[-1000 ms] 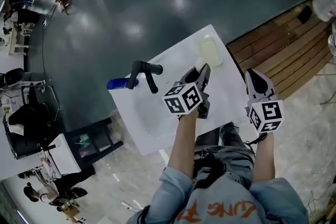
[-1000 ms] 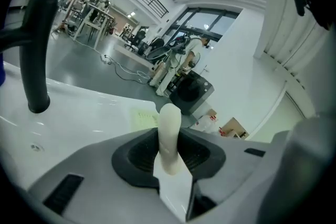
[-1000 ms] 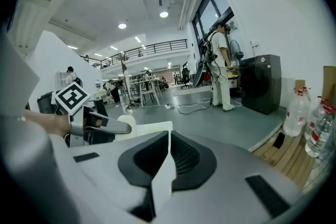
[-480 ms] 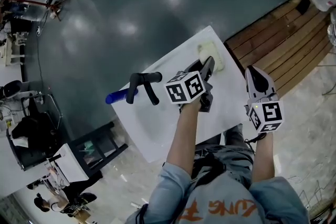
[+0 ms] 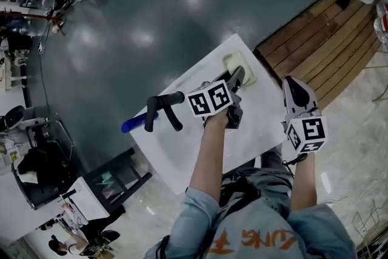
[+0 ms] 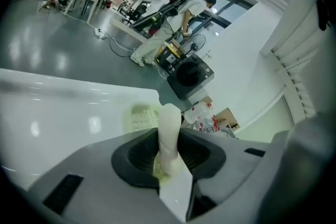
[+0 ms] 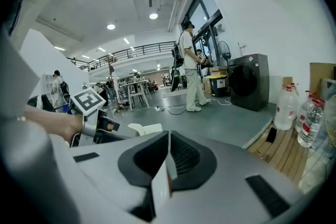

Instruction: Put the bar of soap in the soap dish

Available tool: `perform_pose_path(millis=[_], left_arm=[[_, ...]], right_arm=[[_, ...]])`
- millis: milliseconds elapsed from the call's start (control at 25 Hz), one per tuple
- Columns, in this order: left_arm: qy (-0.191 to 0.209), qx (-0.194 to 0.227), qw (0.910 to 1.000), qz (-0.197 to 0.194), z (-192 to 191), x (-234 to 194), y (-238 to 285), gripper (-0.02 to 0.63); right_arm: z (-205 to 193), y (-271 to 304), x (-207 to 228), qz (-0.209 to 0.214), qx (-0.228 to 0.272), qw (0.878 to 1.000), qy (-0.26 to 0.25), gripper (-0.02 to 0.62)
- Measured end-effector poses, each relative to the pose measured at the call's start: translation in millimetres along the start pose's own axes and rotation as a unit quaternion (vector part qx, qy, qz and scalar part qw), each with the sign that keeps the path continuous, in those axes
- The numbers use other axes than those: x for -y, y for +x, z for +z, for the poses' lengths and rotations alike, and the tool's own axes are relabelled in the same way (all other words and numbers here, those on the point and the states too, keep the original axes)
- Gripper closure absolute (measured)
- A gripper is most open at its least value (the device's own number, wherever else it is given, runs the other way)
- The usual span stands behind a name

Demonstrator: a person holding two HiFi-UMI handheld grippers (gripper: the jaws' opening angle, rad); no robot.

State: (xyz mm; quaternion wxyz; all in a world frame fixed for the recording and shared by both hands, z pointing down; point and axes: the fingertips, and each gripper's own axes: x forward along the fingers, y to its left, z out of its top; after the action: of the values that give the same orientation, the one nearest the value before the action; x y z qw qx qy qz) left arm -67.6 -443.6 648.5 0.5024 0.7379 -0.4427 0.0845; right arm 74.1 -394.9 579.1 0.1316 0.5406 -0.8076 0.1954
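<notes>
A pale bar of soap [image 6: 169,115] stands on edge between the pads of my left gripper [image 6: 169,140], which is shut on it. In the head view the left gripper [image 5: 237,78] hangs over the far corner of the white table [image 5: 182,151], its tips right at the pale green soap dish [image 5: 242,61]. In the left gripper view the ribbed soap dish [image 6: 139,117] lies just beyond the soap and partly behind it. My right gripper [image 5: 293,88] is off the table's right edge, its jaws [image 7: 168,153] shut with nothing between them.
A black T-shaped fitting [image 5: 163,107] with a blue handle [image 5: 132,125] sits at the table's left side. Wooden decking [image 5: 327,45] lies to the right. A person [image 7: 191,68], a washing machine [image 7: 251,81] and water bottles [image 7: 286,107] stand farther off.
My left gripper has carried the soap forward and down toward the soap dish at the far corner. The right gripper has hardly moved.
</notes>
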Motion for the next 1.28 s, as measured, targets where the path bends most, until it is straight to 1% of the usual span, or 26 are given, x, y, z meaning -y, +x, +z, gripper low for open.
perform_pose_path(millis=[120,280,320,400,560,720,800,920,1040,1160,1280], left_arm=[[0.014,-0.01,0.9998,0.005,-3.9,0.4,-0.3,0.485],[0.024,-0.003,0.9997,-0.001,-1.2,8.2,-4.8,0.481],[0.027,0.0,0.9996,0.001,0.3,9.7,-7.5,0.472],[0.031,0.003,0.9995,0.008,2.2,10.9,-12.7,0.454],[0.036,0.002,0.9988,0.034,2.1,7.3,-22.2,0.453],[0.051,0.016,0.997,0.056,3.8,11.9,-36.9,0.453],[0.055,0.032,0.996,0.063,5.1,15.4,-45.4,0.453],[0.053,0.067,0.9936,0.074,9.6,26.4,-63.7,0.456],[0.051,0.109,0.9891,0.085,13.3,43.4,-86.6,0.488],[0.059,0.151,0.9825,0.091,12.1,64.2,-111.0,0.551],[0.083,0.191,0.9733,0.097,8.3,84.7,-135.3,0.572]], right_arm=[[2.0,-0.4,0.6,-0.001,0.002,1.0,0.002,0.561],[9.1,-4.5,2.7,0.0,0.007,1.0,0.001,0.561],[10.6,-6.0,2.0,0.002,0.008,1.0,0.0,0.561],[14.3,-8.2,-0.4,0.007,0.01,1.0,-0.003,0.561],[18.9,-10.8,-7.1,0.02,0.011,1.0,-0.01,0.561],[19.9,-15.8,-14.4,0.035,0.013,0.999,-0.019,0.561],[20.3,-17.9,-17.5,0.043,0.014,0.999,-0.023,0.561],[27.9,-25.0,-21.7,0.055,0.021,0.998,-0.03,0.561],[39.8,-36.6,-26.4,0.072,0.031,0.996,-0.039,0.561],[48.1,-48.2,-30.4,0.09,0.043,0.994,-0.047,0.561],[55.4,-61.7,-34.7,0.107,0.057,0.991,-0.055,0.561]])
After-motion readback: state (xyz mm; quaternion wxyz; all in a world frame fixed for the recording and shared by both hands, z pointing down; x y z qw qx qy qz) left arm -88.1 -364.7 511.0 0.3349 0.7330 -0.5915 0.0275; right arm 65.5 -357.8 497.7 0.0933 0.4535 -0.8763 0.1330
